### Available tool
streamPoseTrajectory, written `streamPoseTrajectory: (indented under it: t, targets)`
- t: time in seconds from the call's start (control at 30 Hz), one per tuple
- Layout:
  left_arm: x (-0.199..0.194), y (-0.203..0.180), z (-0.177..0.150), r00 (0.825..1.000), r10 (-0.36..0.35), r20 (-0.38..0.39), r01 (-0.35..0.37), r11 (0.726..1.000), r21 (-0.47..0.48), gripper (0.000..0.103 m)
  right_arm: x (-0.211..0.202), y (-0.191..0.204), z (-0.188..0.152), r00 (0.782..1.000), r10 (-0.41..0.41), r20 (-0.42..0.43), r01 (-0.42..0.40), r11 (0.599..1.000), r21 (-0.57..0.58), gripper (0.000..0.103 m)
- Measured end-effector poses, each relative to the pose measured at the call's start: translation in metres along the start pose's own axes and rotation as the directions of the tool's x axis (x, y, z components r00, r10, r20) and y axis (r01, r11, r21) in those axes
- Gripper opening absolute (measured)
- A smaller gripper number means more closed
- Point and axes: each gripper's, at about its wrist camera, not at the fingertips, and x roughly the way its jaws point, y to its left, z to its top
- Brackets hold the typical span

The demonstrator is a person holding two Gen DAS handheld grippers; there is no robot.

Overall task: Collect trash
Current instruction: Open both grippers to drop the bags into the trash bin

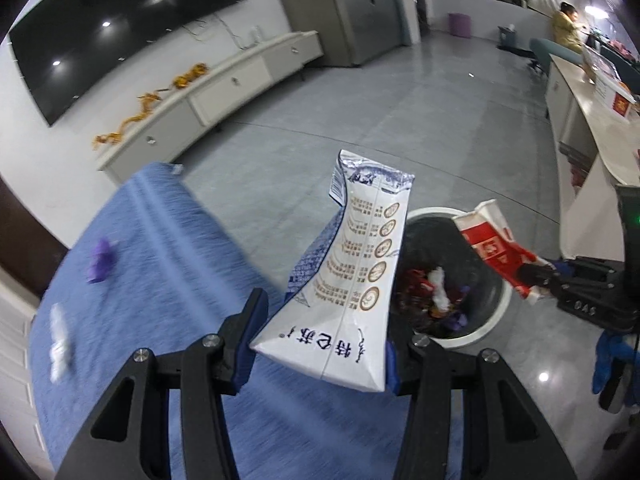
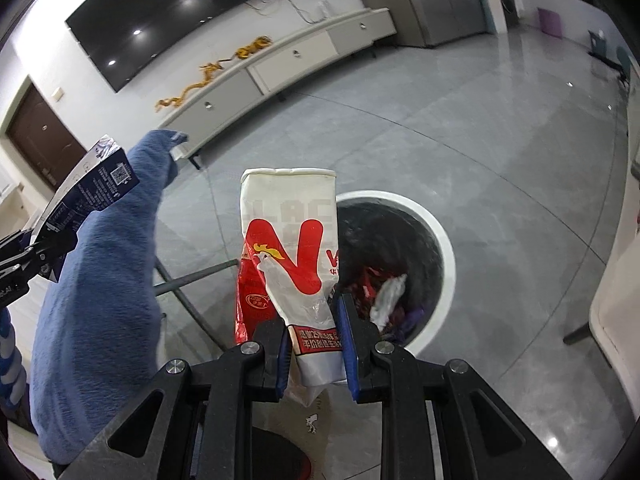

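Left claw (image 1: 320,354) clamped milk carton (image 1: 352,264); right claw (image 2: 314,354) pinched food bag (image 2: 294,248). Bin (image 2: 440,236) beside both. Risk: early release would drop either onto floor (image 1: 400,120).

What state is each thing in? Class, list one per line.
Left hand-held gripper: shut on milk carton.
Milk carton: flattened, held upright.
Right hand-held gripper: shut on paper bag.
Paper bag: crumpled, held.
Trash bin: open, partly filled.

Both tongs, left (image 1: 320,354) and right (image 2: 314,354), clamped, angled downward.
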Motion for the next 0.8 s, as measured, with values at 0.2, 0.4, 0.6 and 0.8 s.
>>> streamPoseTrajectory:
  t: [0.2,0.4,0.6,0.8]
  targets:
    - [0.037,-0.030,0.028,0.993,-0.104,-0.062,0.104,0.995,0.006,0.047,0.025,-0.021,0.010,0.997,-0.059,-0.048,0.061,0.998,0.036,0.021]
    - [0.071,-0.047,0.052,0.980,-0.168,-0.105,0.166,0.986,-0.029,0.048,0.047,-0.028,0.023,0.994,-0.082,-0.069,0.085,0.996,0.039,0.022]
    - [0.087,-0.052,0.068,0.956,-0.270,-0.115,0.258,0.960,-0.111,0.049,0.057,-0.024,0.029,0.989,-0.122,-0.081,0.123,0.992,0.014,0.041]
    - [0.086,-0.053,0.067,0.946,-0.306,-0.105,0.289,0.946,-0.149,0.057,0.047,-0.022,0.031,0.987,-0.149,-0.060,0.150,0.989,0.006,0.048]
